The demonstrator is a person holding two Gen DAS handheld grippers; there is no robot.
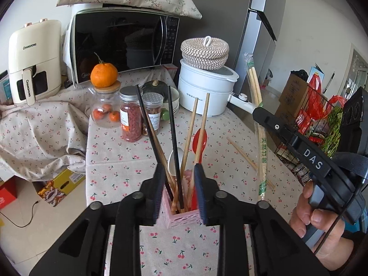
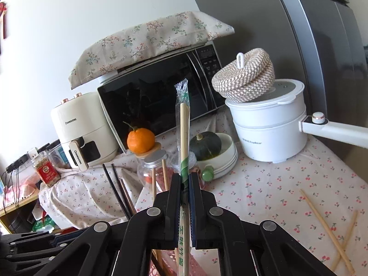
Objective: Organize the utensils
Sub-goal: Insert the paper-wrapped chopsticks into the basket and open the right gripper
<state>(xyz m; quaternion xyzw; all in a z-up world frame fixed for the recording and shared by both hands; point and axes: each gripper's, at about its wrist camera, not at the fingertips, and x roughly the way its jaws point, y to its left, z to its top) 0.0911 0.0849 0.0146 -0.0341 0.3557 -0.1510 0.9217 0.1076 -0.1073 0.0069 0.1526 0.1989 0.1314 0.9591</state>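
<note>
The left tongs (image 1: 179,189) stood part open astride the pink holder (image 1: 181,216), and whether their pads touched its sides we could not tell. The right tongs (image 2: 184,203) were clamped tight on a wrapped pair of chopsticks (image 2: 183,124), carried upright above the worktop (image 2: 264,184).

We judged the job well along. The holder already carried black chopsticks (image 1: 173,124), wooden chopsticks (image 1: 203,119), a red spoon (image 1: 200,142) and a white spoon (image 1: 173,161), all standing on end. The wrapped pair was not yet in, and a few loose chopsticks (image 2: 326,232) lay crossed on the cloth off to the right, well apart from the holder, so those remained for us to gather.

The worktop wore a cloth printed with small cherries. Behind the holder stood jars (image 1: 131,115), one topped with an orange (image 1: 104,74), a microwave (image 1: 122,46) under a floral cover, a cream air fryer (image 1: 34,62), and a white pot (image 1: 205,89) bearing a woven lid. A grey fridge (image 2: 322,46) rose at the right.
</note>
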